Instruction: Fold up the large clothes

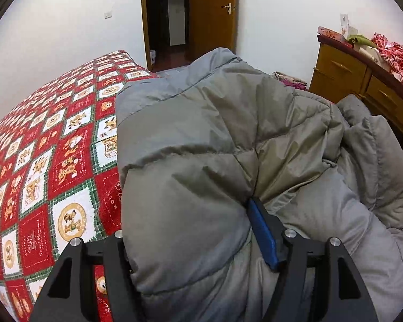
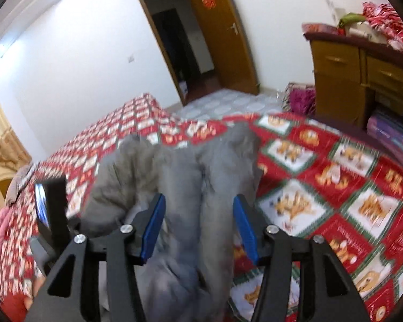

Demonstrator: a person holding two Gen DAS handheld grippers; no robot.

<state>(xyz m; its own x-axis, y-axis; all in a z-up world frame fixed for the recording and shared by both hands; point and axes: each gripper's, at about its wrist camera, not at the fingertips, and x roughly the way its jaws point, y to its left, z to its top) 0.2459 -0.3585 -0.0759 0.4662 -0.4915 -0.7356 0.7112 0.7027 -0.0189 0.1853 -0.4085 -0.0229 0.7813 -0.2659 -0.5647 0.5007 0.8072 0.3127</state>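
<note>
- The grey padded coat [image 1: 215, 147] lies on the bed, on the red patterned bedspread [image 1: 53, 161]. It is bunched into a thick mound and is not yet a flat, squared stack.
- The left gripper [image 1: 196, 230] straddles a thick fold of the coat. Its right blue pad [image 1: 263, 236] shows beside the fabric; the other finger is hidden behind the padding. The jaws stand fairly wide, and whether the pads press on the fold cannot be told from this view.
- The right gripper [image 2: 198, 225] has its jaws parted, both blue pads [image 2: 154, 225] in view. Coat fabric lies between them, but the picture is blurred; the pads appear to stand clear of it, so it probably holds nothing.
- Progress: at least one layer seems to be doubled over, judging by the rounded edge in the left wrist view. The sleeve or hem portions at the right side remain loose and rumpled.
- Remaining: flatten the mound, bring the loose parts in, and complete the final fold.
</note>
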